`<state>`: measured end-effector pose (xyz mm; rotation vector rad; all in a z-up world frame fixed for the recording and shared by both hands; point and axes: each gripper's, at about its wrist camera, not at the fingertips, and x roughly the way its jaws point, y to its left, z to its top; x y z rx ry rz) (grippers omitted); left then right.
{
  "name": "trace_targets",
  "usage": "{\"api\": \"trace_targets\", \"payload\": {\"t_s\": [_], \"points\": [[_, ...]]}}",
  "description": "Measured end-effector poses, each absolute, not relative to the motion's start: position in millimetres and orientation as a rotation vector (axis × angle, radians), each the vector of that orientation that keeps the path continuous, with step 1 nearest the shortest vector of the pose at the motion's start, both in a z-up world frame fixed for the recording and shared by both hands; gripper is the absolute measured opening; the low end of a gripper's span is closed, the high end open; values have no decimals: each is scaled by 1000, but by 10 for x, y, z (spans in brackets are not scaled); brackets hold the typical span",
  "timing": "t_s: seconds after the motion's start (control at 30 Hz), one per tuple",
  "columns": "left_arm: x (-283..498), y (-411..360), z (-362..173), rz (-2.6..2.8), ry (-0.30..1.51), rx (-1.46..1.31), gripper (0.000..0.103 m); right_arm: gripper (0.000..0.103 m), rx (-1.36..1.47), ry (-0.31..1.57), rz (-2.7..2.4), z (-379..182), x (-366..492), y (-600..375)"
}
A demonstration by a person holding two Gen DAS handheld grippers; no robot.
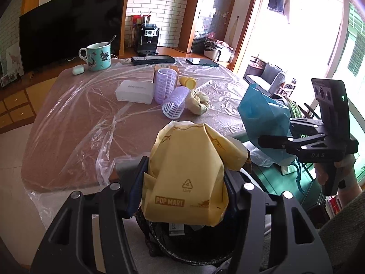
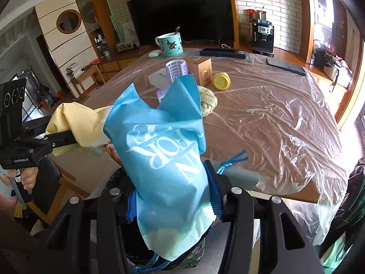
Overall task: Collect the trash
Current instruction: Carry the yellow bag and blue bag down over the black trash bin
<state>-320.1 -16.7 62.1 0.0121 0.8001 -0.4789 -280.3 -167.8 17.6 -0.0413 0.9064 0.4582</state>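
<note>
Left tongs (image 1: pixel 186 196): pinching a yellow bag (image 1: pixel 182 171) across its middle, close to the lens, over a dark bin (image 1: pixel 182 251).
Yellow bag writing: "POP MART" in brown, and a recycling triangle with "4".
Left tongs body, seen from the right wrist: small label "GenRoboLAI".
Right tongs (image 2: pixel 172 196): pinching a blue bag (image 2: pixel 164 159), held just off the near edge of the surface (image 2: pixel 273 114).
Blue bag writing: large white letters, upside down; "FOR" and "N" readable, the rest folded away.
Right tongs body, seen from the left wrist: "DAS".
Surface, middle: covered in clear plastic sheet; lilac hair rollers (image 1: pixel 167 91), a white box (image 1: pixel 134 91), a yellow cap (image 2: pixel 221 81), a cardboard box (image 2: pixel 202 69) with an unreadable barcode label.
Surface, far: teal mug (image 1: pixel 98 56) with a spoon.
Beyond: black coffee machine (image 1: pixel 146 37).
</note>
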Motion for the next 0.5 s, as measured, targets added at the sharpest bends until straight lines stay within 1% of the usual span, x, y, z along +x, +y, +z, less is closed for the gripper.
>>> {"api": "trace_targets", "payload": {"t_s": [0.5], "points": [[-3469, -256, 438, -509, 858, 89, 58, 49, -44, 972, 472, -12, -2976, -1689]]}}
